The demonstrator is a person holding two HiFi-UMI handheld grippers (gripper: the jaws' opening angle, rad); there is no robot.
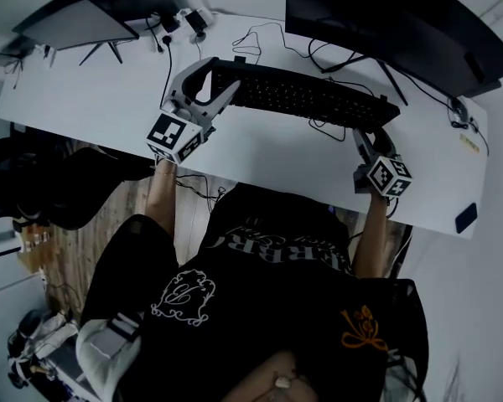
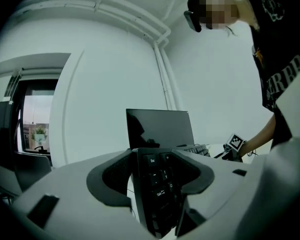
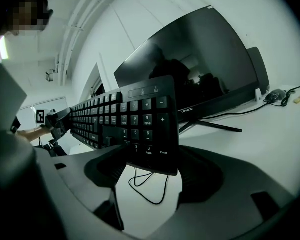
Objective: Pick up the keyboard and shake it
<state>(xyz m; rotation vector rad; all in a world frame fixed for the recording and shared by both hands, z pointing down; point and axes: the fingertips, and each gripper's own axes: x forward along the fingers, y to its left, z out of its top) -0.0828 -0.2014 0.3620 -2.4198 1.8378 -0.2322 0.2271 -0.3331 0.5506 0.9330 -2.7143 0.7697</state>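
Left gripper (image 1: 211, 89): clenched on the Esc end of the keyboard (image 1: 306, 97). In the left gripper view, one pad lies on the key face and the other on the back.

Left hand pose: the gripper points about level. It is rolled, so the keyboard stands on edge between its jaws. The forearm comes up from below the keyboard's left end.

Keyboard: in the air, held at both ends, with the desk (image 1: 268, 153) beneath it. The right gripper view shows bare desk under its numpad corner.

Long axis: runs left to right, from one gripper straight to the other. From the numpad end it climbs a little toward the left gripper.

Cable (image 3: 145, 184): a loose loop on the desk under the keyboard's right end. Whether it belongs to the keyboard, I cannot tell.

Right gripper (image 1: 370, 136): grasping the numpad end. The corner by the Enter key sits between its jaws, which stand wide.

Right hand pose: the gripper is tipped slightly downward, with the forearm rising from below the keyboard's right end.

Monitor (image 1: 386, 15): behind the keyboard, well apart from it.

Which hand is nearer: neither, since each already has its own end.

Coming move: the lift looks done and the shake is left. Both hands probably have to swing together along the same line, or the keyboard will twist in the pads.
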